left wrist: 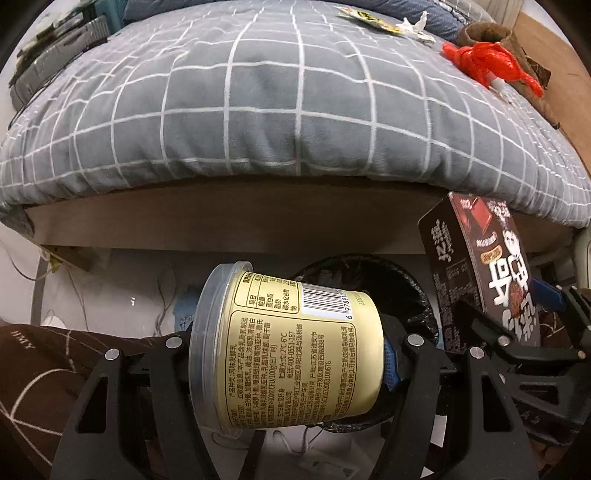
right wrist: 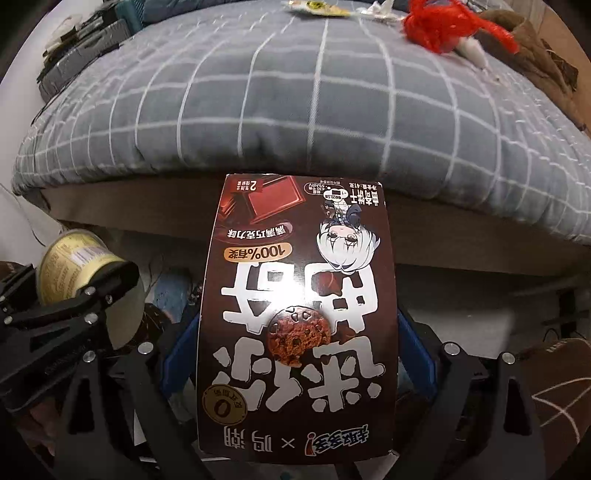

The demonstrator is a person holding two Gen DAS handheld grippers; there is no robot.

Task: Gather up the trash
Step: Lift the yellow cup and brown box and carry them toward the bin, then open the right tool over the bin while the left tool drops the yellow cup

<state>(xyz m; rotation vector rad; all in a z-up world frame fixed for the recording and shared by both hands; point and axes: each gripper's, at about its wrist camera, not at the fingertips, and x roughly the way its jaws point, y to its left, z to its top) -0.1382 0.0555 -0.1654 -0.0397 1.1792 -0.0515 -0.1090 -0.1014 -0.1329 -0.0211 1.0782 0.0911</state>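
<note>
My left gripper (left wrist: 288,354) is shut on a pale yellow yogurt cup (left wrist: 288,350), held on its side over a bin lined with a black bag (left wrist: 402,288). My right gripper (right wrist: 295,332) is shut on a brown cookie box (right wrist: 299,314), held upright with its print upside down. The box also shows at the right of the left wrist view (left wrist: 480,266), beside the bin. The cup and the left gripper show at the left of the right wrist view (right wrist: 85,266). On the bed lie a red plastic bag (left wrist: 487,62), a yellow wrapper (left wrist: 369,18) and white crumpled paper (left wrist: 417,26).
A bed with a grey checked quilt (left wrist: 277,103) fills the upper half; its wooden frame (left wrist: 221,225) is just ahead. Brown cloth (left wrist: 517,48) lies at the far right of the bed. Grey items (left wrist: 55,62) sit at the far left. Cables (left wrist: 162,306) lie on the floor.
</note>
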